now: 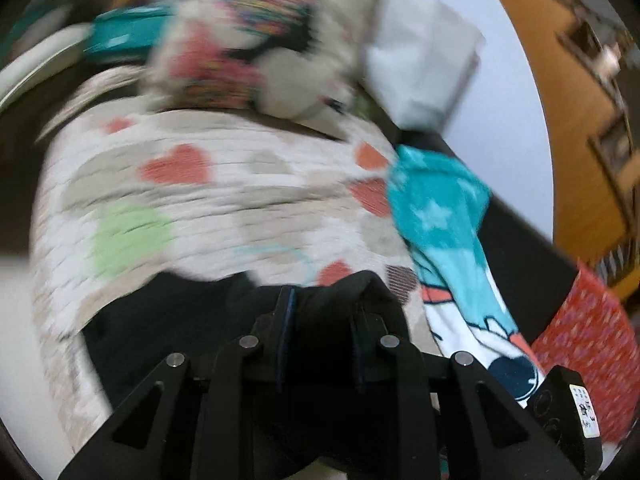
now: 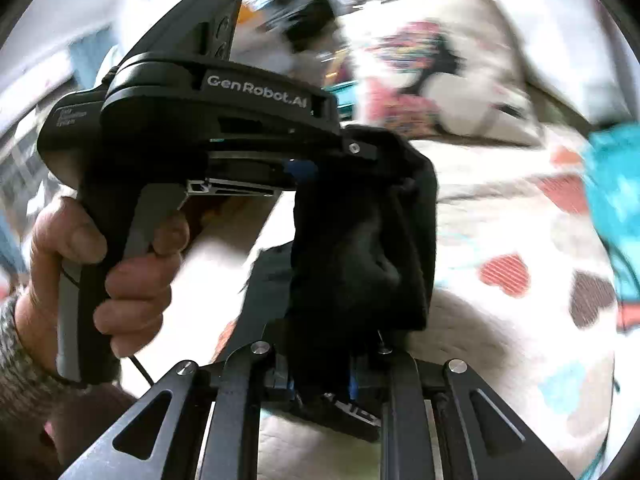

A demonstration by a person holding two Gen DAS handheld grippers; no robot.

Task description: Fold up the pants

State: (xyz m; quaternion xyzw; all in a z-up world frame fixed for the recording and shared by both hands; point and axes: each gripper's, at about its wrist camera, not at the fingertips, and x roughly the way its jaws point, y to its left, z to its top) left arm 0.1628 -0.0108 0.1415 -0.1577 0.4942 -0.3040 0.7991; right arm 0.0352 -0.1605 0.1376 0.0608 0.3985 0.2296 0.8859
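Both grippers, left (image 1: 324, 312) and right (image 2: 320, 376), clamped on black pants (image 2: 360, 232), fabric bunched, hanging between them above heart-print blanket (image 1: 200, 200)

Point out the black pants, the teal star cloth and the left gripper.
Black pants (image 2: 360, 240): right wrist view, on the hanging bunched fabric.
Teal star cloth (image 1: 436, 208): left wrist view, on its starred upper part.
Left gripper (image 1: 320, 320): left wrist view, midway between its fingertips.

"GenRobot.AI" reads in white on the black left gripper (image 2: 320, 168). Its rear lettering and a white sticker (image 1: 586, 412) are too small to read.
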